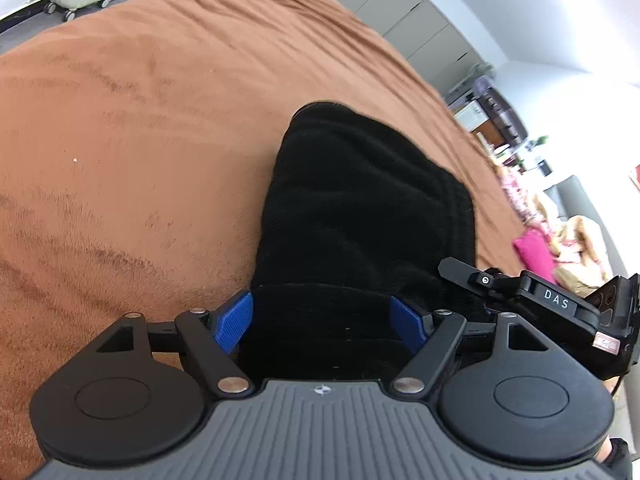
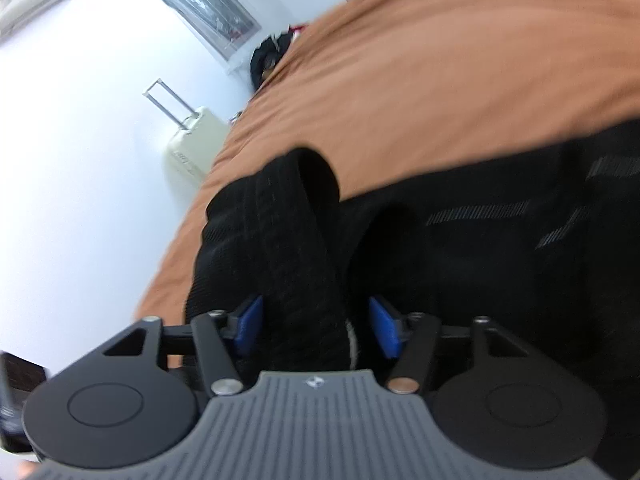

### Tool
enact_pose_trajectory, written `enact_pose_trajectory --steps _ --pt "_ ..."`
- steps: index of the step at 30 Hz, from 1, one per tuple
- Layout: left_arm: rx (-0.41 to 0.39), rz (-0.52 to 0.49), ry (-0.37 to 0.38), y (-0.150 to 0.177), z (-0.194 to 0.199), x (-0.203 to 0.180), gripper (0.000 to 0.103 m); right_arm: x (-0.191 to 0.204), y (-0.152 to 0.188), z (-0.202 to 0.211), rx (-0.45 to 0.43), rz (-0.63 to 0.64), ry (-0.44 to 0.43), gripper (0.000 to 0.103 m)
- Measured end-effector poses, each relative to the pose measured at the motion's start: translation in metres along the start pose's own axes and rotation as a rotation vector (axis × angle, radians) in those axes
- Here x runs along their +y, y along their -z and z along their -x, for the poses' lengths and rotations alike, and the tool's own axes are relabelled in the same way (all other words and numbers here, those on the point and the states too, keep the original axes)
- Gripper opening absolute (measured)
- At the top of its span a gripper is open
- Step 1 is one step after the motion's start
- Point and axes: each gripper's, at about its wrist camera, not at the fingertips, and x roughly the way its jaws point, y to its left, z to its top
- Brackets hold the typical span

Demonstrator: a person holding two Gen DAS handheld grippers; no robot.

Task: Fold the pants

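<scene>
Black pants (image 1: 360, 208) lie on a brown blanket (image 1: 140, 140), folded into a thick stack. My left gripper (image 1: 320, 322) is open, its blue pads (image 1: 234, 322) standing on either side of the near fold of the pants. The right gripper's body (image 1: 560, 308) shows at the right edge of the left wrist view. In the right wrist view my right gripper (image 2: 316, 326) is open around a raised ridge of the black pants (image 2: 296, 248), with cloth between the blue pads (image 2: 250, 324). The view is blurred.
The brown blanket (image 2: 440, 80) covers the whole bed. A cream suitcase (image 2: 192, 148) stands on the floor beside it. Grey cabinets (image 1: 400, 16) line the far wall. A pink cushion (image 1: 534, 254) and clutter lie off the right side.
</scene>
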Motion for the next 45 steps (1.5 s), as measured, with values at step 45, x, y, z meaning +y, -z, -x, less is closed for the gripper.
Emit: enact_pose_trajectory --steps 45 --pt "-0.128 -0.226 -0.208 0.024 0.020 -0.081 0.074 -0.193 0.101 0.273 -0.432 -0.355 0.220 0.056"
